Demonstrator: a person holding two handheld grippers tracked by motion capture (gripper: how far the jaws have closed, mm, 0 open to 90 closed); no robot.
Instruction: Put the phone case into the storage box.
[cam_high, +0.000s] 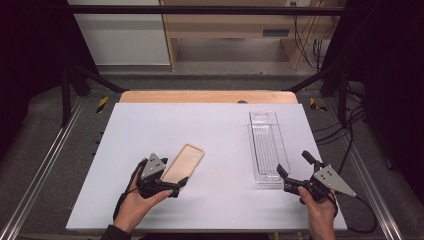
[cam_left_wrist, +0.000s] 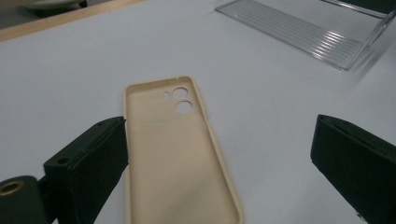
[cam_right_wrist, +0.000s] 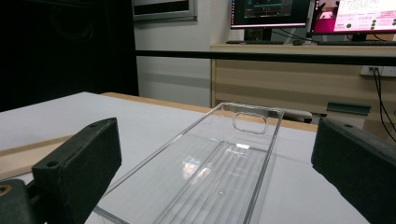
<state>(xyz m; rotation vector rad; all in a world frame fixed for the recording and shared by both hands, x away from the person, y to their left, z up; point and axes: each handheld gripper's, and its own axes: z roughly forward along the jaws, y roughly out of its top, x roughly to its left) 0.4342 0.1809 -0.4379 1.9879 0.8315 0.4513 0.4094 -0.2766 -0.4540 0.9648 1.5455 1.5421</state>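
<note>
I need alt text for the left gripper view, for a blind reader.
A beige phone case lies open side up on a white table, between the left gripper's open black jaws. A clear plastic tray lies farther away.

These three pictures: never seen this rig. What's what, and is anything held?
No robot arm here. A person holds a two-jaw gripper in each hand at a white table.

The high view is from a fixed camera above the person's side, looking forward and down. There the left gripper is at the near end of a beige phone case, and the right gripper is at the near end of a clear tray.

The other two views come from cameras riding on the grippers, looking along their black jaws. In the left gripper view the case lies inside up between open jaws. In the right gripper view the tray sits between open jaws.

Nothing is held: both things rest on the table.
</note>
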